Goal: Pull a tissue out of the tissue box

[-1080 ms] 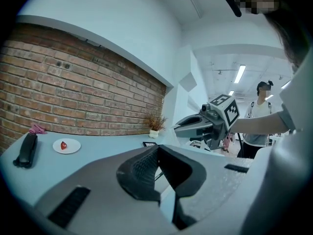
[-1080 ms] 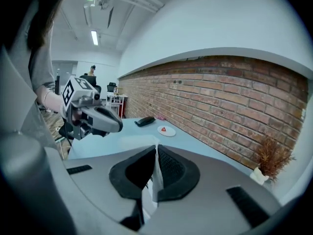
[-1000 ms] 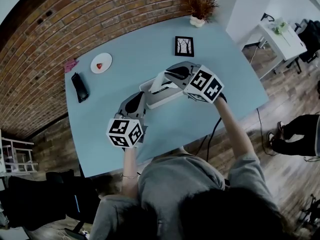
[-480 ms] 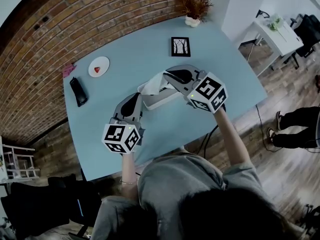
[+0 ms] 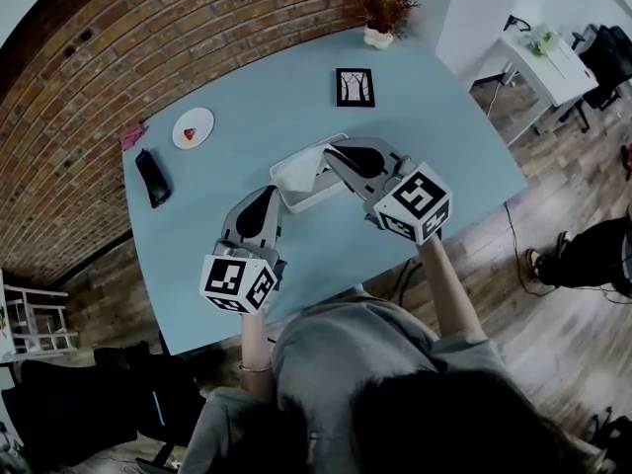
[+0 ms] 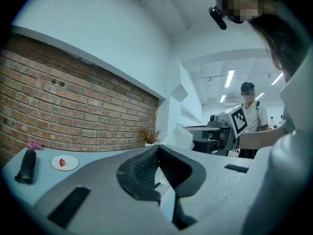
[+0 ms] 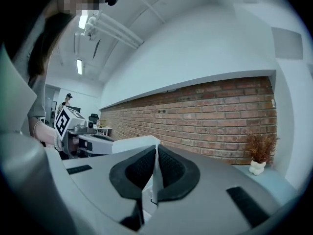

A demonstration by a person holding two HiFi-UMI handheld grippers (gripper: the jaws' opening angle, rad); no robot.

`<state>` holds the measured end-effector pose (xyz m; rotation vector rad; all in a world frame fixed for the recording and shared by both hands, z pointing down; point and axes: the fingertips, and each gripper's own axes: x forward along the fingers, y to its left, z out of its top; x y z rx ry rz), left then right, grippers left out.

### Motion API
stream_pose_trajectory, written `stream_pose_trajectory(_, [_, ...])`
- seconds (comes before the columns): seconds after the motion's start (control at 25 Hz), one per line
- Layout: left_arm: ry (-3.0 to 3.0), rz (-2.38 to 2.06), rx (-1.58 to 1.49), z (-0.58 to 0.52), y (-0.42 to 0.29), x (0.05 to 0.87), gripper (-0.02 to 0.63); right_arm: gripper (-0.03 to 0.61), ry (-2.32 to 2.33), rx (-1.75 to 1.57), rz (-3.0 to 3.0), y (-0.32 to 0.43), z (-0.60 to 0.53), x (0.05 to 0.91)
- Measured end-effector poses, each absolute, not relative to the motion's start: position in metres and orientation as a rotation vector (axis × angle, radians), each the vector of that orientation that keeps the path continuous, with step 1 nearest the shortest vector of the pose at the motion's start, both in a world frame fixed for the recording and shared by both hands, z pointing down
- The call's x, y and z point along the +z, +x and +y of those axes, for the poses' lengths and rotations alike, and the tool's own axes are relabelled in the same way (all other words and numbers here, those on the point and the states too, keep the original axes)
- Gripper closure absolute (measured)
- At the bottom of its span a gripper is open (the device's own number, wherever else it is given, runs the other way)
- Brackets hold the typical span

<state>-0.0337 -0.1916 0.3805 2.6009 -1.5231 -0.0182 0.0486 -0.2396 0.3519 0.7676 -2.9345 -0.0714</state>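
The white tissue box (image 5: 293,183) lies in the middle of the light blue table (image 5: 257,87). My right gripper (image 5: 329,154) hovers over the box's right end, shut on a white tissue (image 5: 318,163) that rises from the box to its jaws. In the right gripper view the sheet (image 7: 155,176) is pinched between the dark pads of that gripper (image 7: 155,153). My left gripper (image 5: 269,192) sits at the box's near-left corner; I cannot tell whether it touches the box. Its pads meet at the tip in the left gripper view (image 6: 156,151), with nothing between them.
A framed picture (image 5: 355,87) stands behind the box, with a potted dry plant (image 5: 381,30) at the far corner. A small plate with a red item (image 5: 193,128), a black case (image 5: 154,177) and a pink scrap (image 5: 133,133) lie at the left edge. A brick wall runs behind.
Both grippers have risen and drawn back a little. The right one has turned and lifted the tissue higher out of the box.
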Motion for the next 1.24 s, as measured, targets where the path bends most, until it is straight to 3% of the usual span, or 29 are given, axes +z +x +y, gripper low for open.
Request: stream_pose_trajectory(1.24, [2.689, -1.497, -0.013, -0.172, -0.013, 0.375, 0.611, 0.577, 0.835, 0.024, -3.016, 0.071, -0.214, 0.362])
